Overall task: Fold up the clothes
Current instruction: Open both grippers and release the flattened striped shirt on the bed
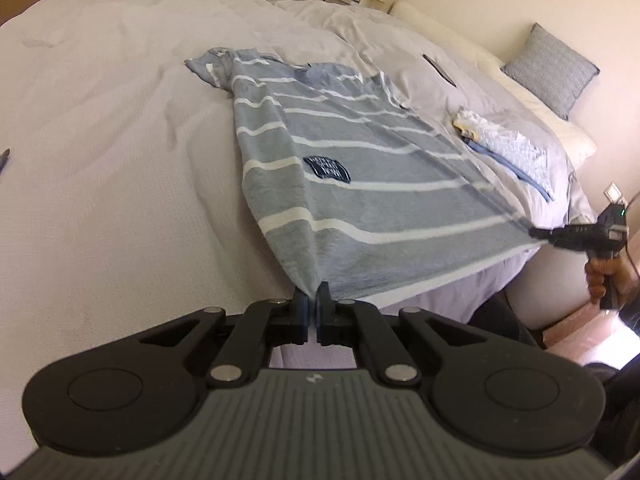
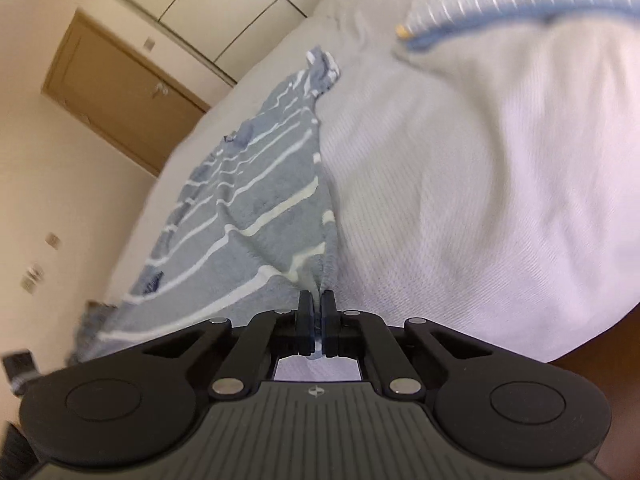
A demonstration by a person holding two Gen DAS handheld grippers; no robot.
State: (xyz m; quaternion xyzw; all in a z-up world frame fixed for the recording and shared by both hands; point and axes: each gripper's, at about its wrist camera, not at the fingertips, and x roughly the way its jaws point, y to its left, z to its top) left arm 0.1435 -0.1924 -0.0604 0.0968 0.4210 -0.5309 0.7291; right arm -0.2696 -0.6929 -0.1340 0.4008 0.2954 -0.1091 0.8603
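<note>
One striped shirt [image 1: 360,168], two grippers, left gripper [image 1: 312,300], right gripper [image 2: 317,300], jaws clamped on hem

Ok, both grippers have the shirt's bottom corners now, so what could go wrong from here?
1. The left gripper and right gripper each pinch only a small bunch of the striped shirt; a tug may slip it free.
2. The collar end lies rumpled, so creases could fold in.
3. Dragging may disturb the folded clothes nearby.

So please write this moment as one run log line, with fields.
stage: hem grasped | left gripper: shut on striped shirt | right gripper: shut on striped shirt | shirt: stretched between them over bed
</note>
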